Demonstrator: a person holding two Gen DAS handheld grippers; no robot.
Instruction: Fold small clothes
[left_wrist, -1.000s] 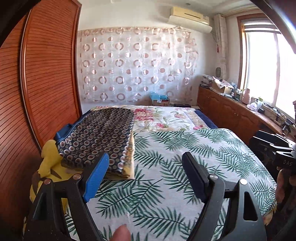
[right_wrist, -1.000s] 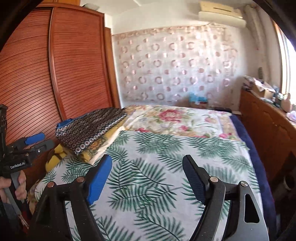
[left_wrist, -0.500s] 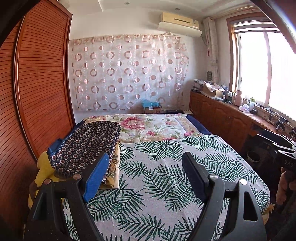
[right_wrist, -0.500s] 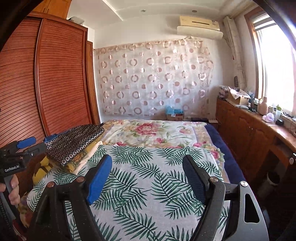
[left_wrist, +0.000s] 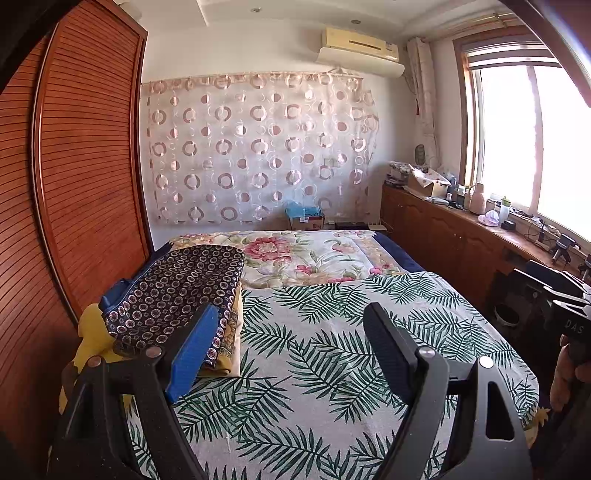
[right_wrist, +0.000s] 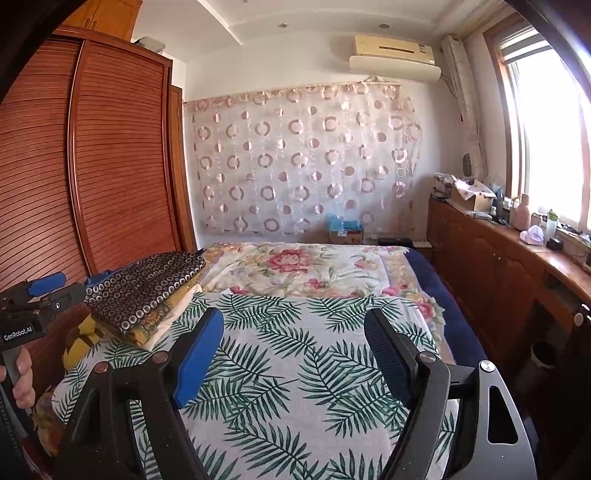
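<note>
A folded dark garment with a ring pattern (left_wrist: 177, 291) lies on top of a stack of folded yellow and white clothes at the left edge of the bed; it also shows in the right wrist view (right_wrist: 147, 288). My left gripper (left_wrist: 291, 347) is open and empty, held above the palm-leaf sheet (left_wrist: 332, 350), just right of the stack. My right gripper (right_wrist: 295, 350) is open and empty, held above the same sheet (right_wrist: 295, 350), farther right of the stack. Each gripper shows at the edge of the other's view.
A wooden slatted wardrobe (left_wrist: 74, 184) stands close along the bed's left side. A floral blanket (left_wrist: 306, 254) covers the far half of the bed. A low wooden cabinet (right_wrist: 498, 266) with clutter runs under the window on the right.
Both grippers have risen and tilted up, away from the bed, so more of the room and ceiling shows. The folded stack has not moved.
</note>
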